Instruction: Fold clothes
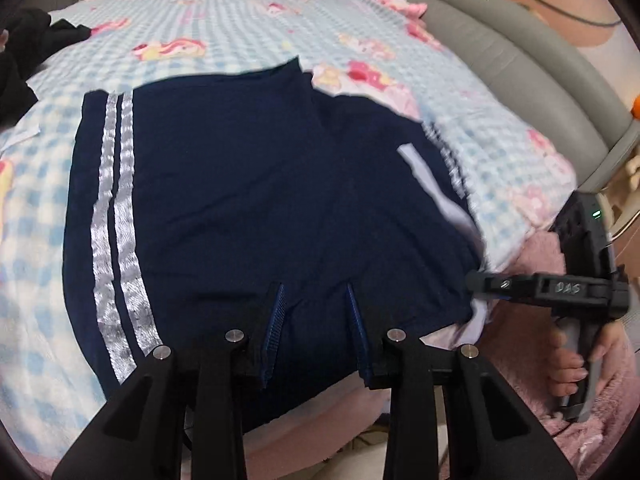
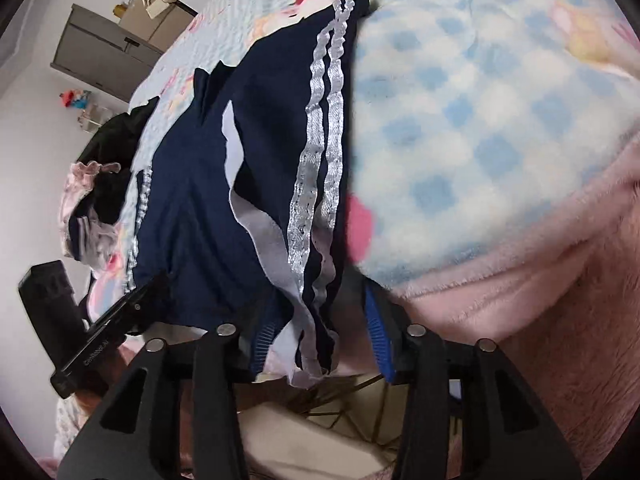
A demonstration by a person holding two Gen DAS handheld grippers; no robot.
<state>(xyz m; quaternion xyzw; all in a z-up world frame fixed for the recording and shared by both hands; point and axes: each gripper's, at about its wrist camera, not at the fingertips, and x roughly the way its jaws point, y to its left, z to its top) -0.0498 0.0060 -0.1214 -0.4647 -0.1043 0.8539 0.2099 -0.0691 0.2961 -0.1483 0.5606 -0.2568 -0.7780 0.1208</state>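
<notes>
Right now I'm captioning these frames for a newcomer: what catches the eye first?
The navy shorts with two silver side stripes dominate, spread across the blue checked cartoon blanket on the bed. The left gripper stands open over their near hem, while the right gripper is open around the bunched hem at the bed's edge.

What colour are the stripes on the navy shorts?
Silver-grey, a pair of them on the shorts; the stripes show best in the left wrist view.
</notes>
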